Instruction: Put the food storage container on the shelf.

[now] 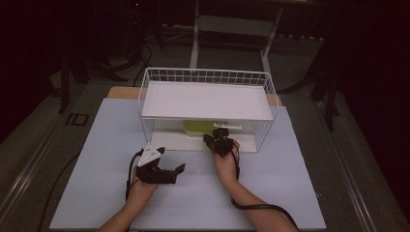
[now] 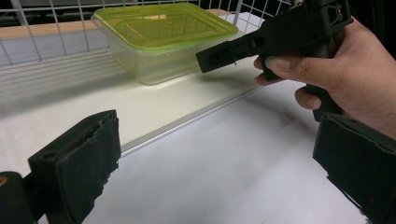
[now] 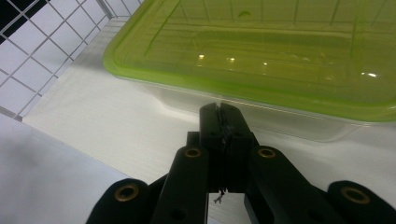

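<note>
A green-lidded container (image 3: 261, 56) is seen on the lower shelf of a wire rack (image 1: 145, 96), near its front edge. The right gripper (image 3: 219, 109), jaws closed together, is held just before it, perhaps touching. The left gripper (image 2: 210, 163) is held open over the table (image 1: 96, 145).

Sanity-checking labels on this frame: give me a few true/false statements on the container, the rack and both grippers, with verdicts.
1. The container has a green lid. True.
2. The container sits on the top shelf of the wire rack. False: it sits on the lower shelf, under the white top board.
3. The right gripper has its jaws closed, tips pointing at the container's near side. True.
4. The left gripper is clamped on the container. False: its jaws stand wide open over the white table, apart from the container.
5. The lid is off and lies beside the rack. False: it is on the container.
</note>
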The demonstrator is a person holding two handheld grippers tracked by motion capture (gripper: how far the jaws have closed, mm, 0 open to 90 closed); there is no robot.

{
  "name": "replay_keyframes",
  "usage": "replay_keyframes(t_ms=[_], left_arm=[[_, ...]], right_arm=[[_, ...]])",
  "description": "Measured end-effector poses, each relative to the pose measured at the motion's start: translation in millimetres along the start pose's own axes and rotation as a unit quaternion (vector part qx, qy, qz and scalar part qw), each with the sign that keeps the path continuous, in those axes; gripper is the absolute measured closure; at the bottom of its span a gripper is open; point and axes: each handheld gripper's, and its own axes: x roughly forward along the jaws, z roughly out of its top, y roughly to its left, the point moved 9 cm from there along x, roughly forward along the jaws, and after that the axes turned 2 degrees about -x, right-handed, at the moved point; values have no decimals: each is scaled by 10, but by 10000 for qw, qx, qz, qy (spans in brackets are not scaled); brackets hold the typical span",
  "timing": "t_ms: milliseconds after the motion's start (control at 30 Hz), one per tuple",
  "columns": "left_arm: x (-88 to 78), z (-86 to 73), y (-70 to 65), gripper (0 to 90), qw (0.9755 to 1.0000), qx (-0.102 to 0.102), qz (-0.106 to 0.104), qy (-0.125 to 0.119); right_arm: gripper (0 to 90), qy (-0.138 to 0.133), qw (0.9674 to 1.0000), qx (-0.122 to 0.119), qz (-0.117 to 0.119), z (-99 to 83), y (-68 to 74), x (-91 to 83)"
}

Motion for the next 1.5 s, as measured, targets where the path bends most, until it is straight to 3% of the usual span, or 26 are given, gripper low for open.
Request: replay_keyframes(t_ms=[167,267,400,567,733,900,967,1067,1267,1333,1500], left_arm=[[-4,9,-8,15,10000,2,-19,-30],[-4,9,-7,15,10000,16,-9,-36],[-9,10,-2,15,10000,10,-10,-34],[-22,42,4,15,9999,19,-47,-124],[-16,71,-17,15,9998,81,-107,-167],[-5,113,-54,15,9995,135,-213,-204],[-5,128,-73,15,9994,166,-224,-205],[-9,162,-116,15,9989,240,-313,-241],[-2,231,-231,16,9965,447,-679,-193],[2,251,-273,16,9950,417,-879,-204],[-12,302,-355,16,9925,425,-1127,-188]], right_arm=[[865,78,9998,151,107,-29,30,-26],[853,96,9999,-75,121,-69,43,-38],[850,70,9998,-133,122,-95,70,-85],[802,-73,9986,-500,125,-93,129,-272],[654,-153,9979,-587,211,-112,162,-407],[391,-423,9959,-755,277,-94,201,-553],[302,-425,9953,-746,455,-95,228,-605],[205,-348,9935,-868,646,-124,249,-649],[170,-343,9922,-902,784,-173,215,-720],[171,-359,9919,-907,814,-181,202,-750],[171,-353,9908,-961,885,-217,180,-836]])
